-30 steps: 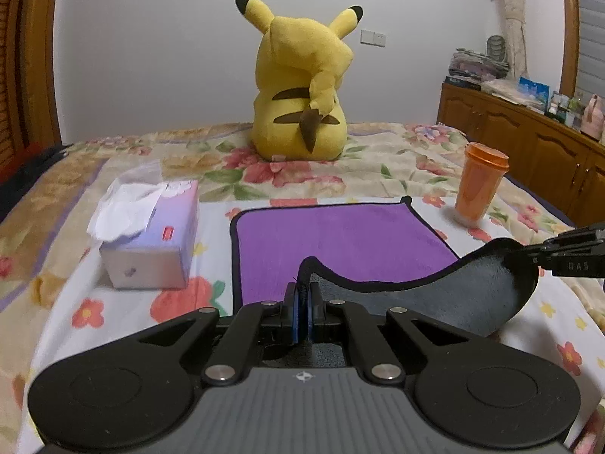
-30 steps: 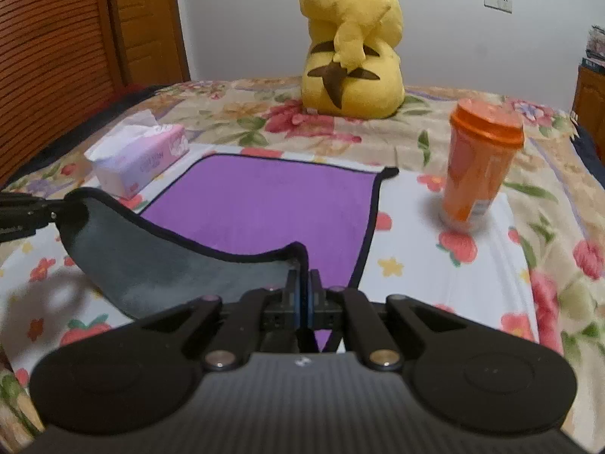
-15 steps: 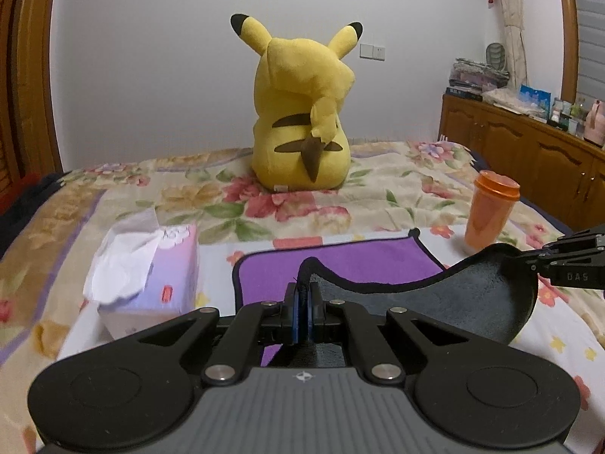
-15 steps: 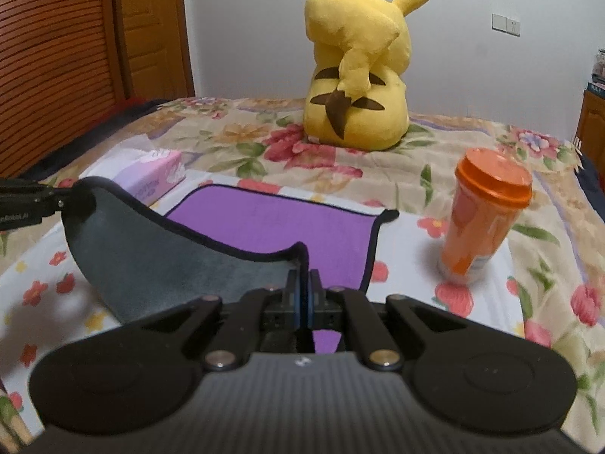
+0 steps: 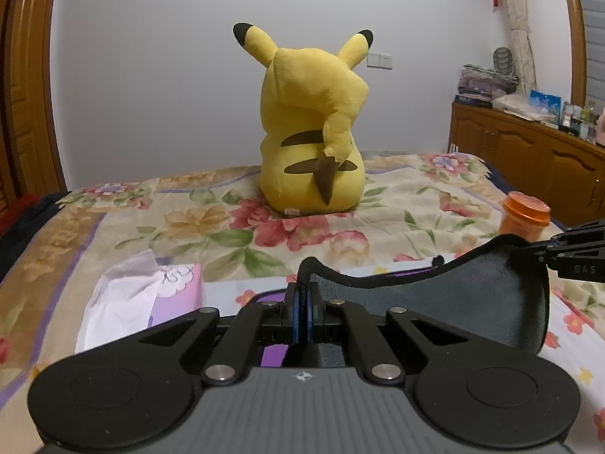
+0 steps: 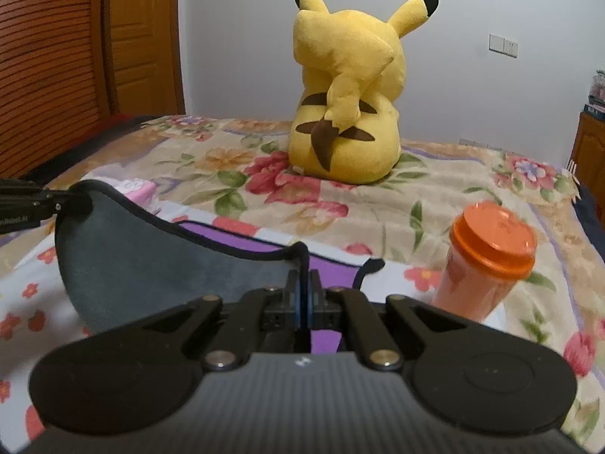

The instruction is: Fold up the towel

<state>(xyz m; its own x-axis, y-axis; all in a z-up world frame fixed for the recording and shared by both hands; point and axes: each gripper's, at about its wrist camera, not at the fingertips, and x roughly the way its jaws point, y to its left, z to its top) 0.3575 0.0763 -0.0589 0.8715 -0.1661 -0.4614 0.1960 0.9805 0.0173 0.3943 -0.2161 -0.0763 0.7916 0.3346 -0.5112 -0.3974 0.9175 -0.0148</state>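
The towel [image 5: 435, 302] is purple on top and grey underneath, with a black hem, and lies on a floral bed. My left gripper [image 5: 303, 289] is shut on its near left corner. My right gripper [image 6: 302, 283] is shut on its near right corner [image 6: 298, 249]. The near edge is lifted off the bed and hangs between the grippers, grey side [image 6: 159, 261] facing me. The purple far part [image 6: 332, 268] is mostly hidden behind the lifted edge. The right gripper shows at the right edge of the left wrist view [image 5: 548, 255].
A yellow Pikachu plush [image 5: 314, 132] sits at the far side of the bed. A tissue box [image 5: 151, 295] stands left of the towel. An orange lidded cup [image 6: 487, 261] stands right of it. A wooden cabinet [image 5: 529, 155] lines the right wall.
Both grippers have risen and moved forward with the near towel edge. The lifted grey side now covers most of the purple surface.
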